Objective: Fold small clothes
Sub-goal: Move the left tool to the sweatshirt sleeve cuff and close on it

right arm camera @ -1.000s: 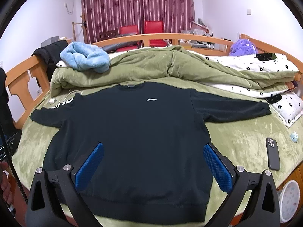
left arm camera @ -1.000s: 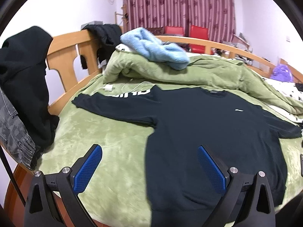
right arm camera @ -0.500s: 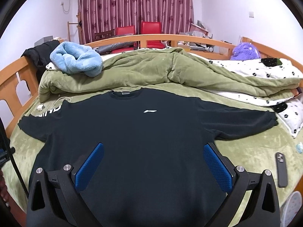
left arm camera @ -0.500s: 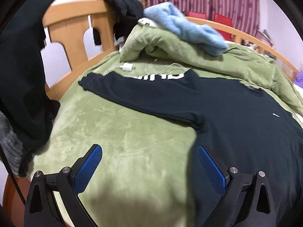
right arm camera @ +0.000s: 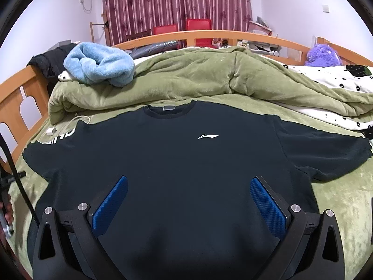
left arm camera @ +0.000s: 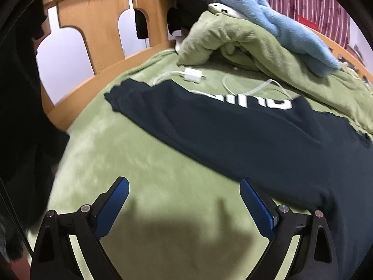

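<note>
A black sweatshirt (right arm camera: pixel 177 163) with a small white logo lies flat, face up, on the green bed cover, sleeves spread sideways. Its left sleeve (left arm camera: pixel 209 116), with white lettering, shows in the left wrist view. My left gripper (left arm camera: pixel 184 186) is open and empty, low over the green cover (left arm camera: pixel 139 175), just in front of that sleeve. My right gripper (right arm camera: pixel 188 186) is open and empty, above the sweatshirt's lower body.
A rolled green duvet (right arm camera: pixel 209 81) lies behind the collar with a light blue fleece (right arm camera: pixel 100 65) on it. A white charger and cable (left arm camera: pixel 192 75) lie by the sleeve. A wooden bed rail (left arm camera: pixel 105 23) runs at the left, with dark clothes (left arm camera: pixel 21 116) hanging.
My left gripper has moved forward and left, closer to the left sleeve and lower over the bed. My right gripper has moved forward over the sweatshirt's body. Both stay open.
</note>
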Demonstrator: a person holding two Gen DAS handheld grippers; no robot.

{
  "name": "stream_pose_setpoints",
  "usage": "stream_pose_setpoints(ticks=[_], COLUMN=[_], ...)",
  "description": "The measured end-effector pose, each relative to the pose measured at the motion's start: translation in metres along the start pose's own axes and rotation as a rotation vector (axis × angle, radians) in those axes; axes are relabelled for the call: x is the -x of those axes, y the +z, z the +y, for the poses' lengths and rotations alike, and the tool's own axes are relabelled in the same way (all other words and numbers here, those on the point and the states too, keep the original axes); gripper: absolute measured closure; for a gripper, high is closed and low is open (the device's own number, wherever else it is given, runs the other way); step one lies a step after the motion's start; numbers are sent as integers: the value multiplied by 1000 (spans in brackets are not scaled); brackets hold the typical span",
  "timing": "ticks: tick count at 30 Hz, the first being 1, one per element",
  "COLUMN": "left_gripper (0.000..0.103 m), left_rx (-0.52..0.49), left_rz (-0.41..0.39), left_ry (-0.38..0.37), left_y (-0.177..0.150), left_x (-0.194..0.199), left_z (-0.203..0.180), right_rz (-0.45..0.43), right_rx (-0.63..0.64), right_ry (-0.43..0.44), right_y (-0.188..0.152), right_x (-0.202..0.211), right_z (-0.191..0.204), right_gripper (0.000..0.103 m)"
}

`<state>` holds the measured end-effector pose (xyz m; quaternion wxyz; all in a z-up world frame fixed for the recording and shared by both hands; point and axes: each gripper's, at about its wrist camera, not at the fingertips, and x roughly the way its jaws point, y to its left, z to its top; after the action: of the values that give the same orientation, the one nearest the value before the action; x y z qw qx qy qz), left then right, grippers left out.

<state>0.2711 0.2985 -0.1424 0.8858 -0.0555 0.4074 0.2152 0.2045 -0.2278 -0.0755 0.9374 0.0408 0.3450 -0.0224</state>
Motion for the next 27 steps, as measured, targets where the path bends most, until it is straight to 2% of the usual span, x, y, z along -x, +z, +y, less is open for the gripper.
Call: stream_pose_setpoints(ticks=[6, 9, 15, 17, 19, 20, 23, 27], left_gripper=[17, 22, 37, 48, 86, 92, 94, 95], left_rx=[10, 41, 57, 57, 36, 14, 1, -15], left_rz=[2, 27, 69, 53, 38, 20, -12, -85], left_ry=[55, 42, 34, 39, 49, 82, 86, 86], left_y=[23, 30, 35, 36, 37, 40, 46, 58], left_x=[-43, -64, -96, -99, -98, -97, -91, -62], left_z=[8, 10, 4, 1, -3, -7, -12, -26], right_rz=[13, 34, 72, 81, 87, 91, 85, 66], right_rx=[-6, 15, 65, 86, 99, 104, 106, 84], right_ry=[35, 36, 29, 22, 16, 12, 7, 2], right_y=[-6, -7, -13, -15, -17, -17, -16, -11], right_x=[-25, -35, -45, -45, -44, -43, -37, -19], right_z=[-5, -5, -6, -7, -10, -12, -19, -32], right_gripper=[3, 7, 7, 7, 7, 7, 7, 7])
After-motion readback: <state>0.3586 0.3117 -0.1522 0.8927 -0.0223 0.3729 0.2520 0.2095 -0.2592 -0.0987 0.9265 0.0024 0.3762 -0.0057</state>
